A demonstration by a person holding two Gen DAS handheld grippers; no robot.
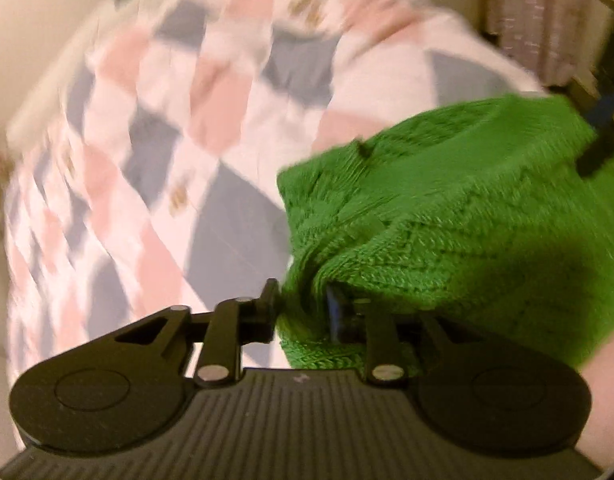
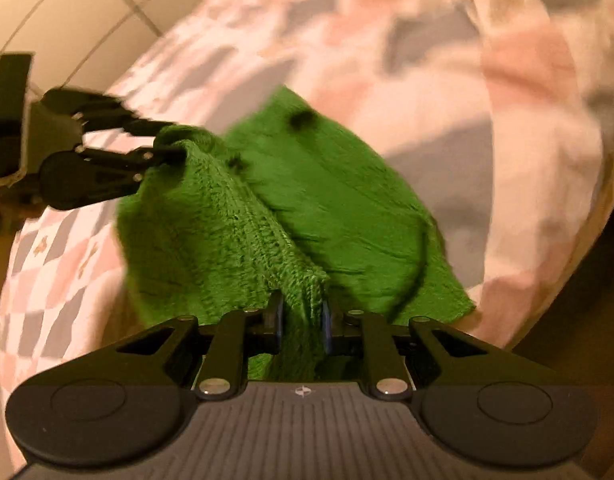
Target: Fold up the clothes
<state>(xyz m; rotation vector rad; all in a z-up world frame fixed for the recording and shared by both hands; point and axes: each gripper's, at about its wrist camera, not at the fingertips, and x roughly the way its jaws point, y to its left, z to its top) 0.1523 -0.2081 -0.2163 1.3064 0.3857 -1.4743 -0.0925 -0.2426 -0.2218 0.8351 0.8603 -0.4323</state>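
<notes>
A green knitted sweater [image 1: 447,216] hangs over the bed, held up by both grippers. In the left wrist view my left gripper [image 1: 303,312] is shut on a bunched edge of the knit, which covers its right finger. In the right wrist view my right gripper [image 2: 301,320] is shut on another edge of the green sweater [image 2: 307,200], with fabric pinched between the blue pads. The left gripper [image 2: 167,148] shows at the left of that view, clamped on the far corner. The right gripper [image 1: 599,132] appears at the right edge of the left wrist view. Both views are motion-blurred.
A quilt [image 1: 167,120] with pink, grey and white checks covers the bed [image 2: 487,100] beneath the sweater. A tiled floor [image 2: 87,12] shows at the upper left of the right wrist view. A curtain [image 1: 535,12] hangs at the top right of the left wrist view.
</notes>
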